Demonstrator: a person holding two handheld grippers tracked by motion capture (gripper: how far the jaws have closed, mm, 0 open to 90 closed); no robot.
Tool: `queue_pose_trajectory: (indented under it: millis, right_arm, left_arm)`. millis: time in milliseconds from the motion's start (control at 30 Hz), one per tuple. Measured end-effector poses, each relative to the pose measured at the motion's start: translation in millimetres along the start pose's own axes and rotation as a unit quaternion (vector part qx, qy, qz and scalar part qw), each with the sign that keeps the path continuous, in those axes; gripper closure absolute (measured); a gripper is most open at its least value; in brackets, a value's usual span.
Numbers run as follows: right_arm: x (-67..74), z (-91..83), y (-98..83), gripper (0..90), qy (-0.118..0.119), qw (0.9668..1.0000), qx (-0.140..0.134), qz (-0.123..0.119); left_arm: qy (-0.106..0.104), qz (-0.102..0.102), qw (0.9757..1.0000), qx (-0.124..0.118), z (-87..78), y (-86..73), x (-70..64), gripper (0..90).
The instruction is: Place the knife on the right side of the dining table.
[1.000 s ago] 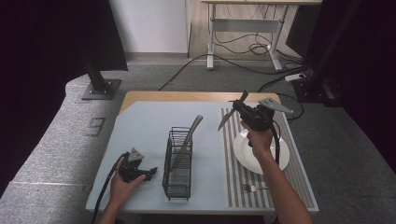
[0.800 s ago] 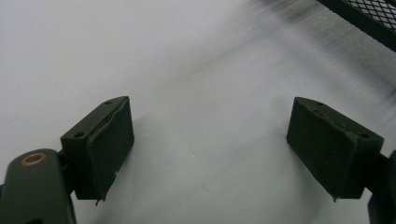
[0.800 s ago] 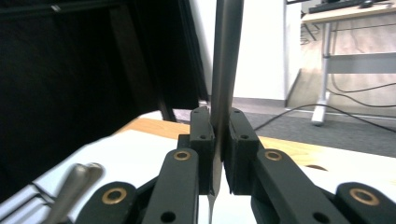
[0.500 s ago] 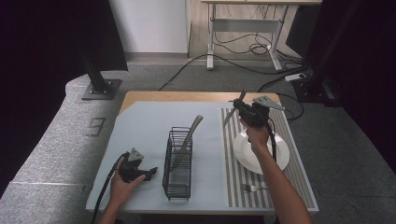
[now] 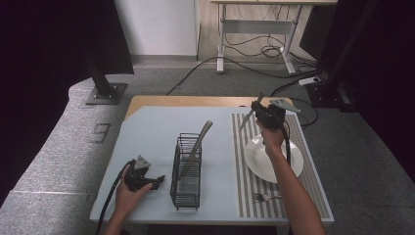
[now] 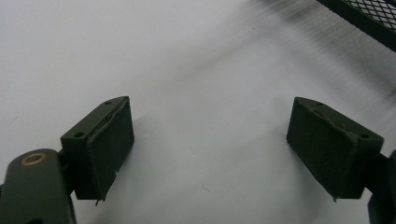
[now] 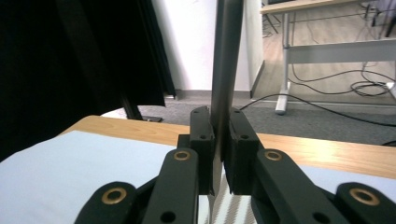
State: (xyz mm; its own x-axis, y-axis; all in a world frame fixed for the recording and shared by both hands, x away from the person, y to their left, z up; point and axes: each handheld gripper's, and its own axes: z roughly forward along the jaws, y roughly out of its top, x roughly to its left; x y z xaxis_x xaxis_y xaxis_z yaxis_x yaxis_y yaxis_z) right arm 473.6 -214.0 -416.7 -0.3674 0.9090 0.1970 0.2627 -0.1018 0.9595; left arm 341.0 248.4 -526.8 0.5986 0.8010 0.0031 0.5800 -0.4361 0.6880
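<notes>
top of the knife point(image 7: 226, 56) beyond the upper edge; wire basket point(image 6: 369, 18) cropped and blurred at the corner

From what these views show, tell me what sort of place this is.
Probably a lab or office room rigged for recording, not a kitchen: black curtains, a desk with loose cables on grey carpet, and a small table staged with a plate.

Knife point(image 5: 248, 115): slim, grey metal, long narrow blade. Clamped between pads of right claw point(image 7: 218, 154), pads pressed on both flat faces. In right gripper view, knife point(image 7: 226, 60) stands upright, edge-on, rising well above pads to top of frame; short end pokes below pads. From high view, held aloft over far part of striped mat, tilted, free end pointing up and left.
</notes>
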Motion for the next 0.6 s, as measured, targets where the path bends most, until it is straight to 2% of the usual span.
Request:
queue_pose_trajectory:
  millis: [367, 600]
  right_arm:
    - [-14.8, 18.7, -11.6, 83.2, -0.014, 0.9998, 0.000, 0.015]
    - [-19.6, 21.0, -14.4, 82.5, -0.009, 0.9997, 0.002, 0.023]
  left_arm:
    - [0.000, 0.000, 1.0000, 0.001, -0.1, 0.0, 0.0, 14.1]
    - [0.000, 0.000, 1.0000, 0.000, 0.0, 0.0, -0.1, 14.1]
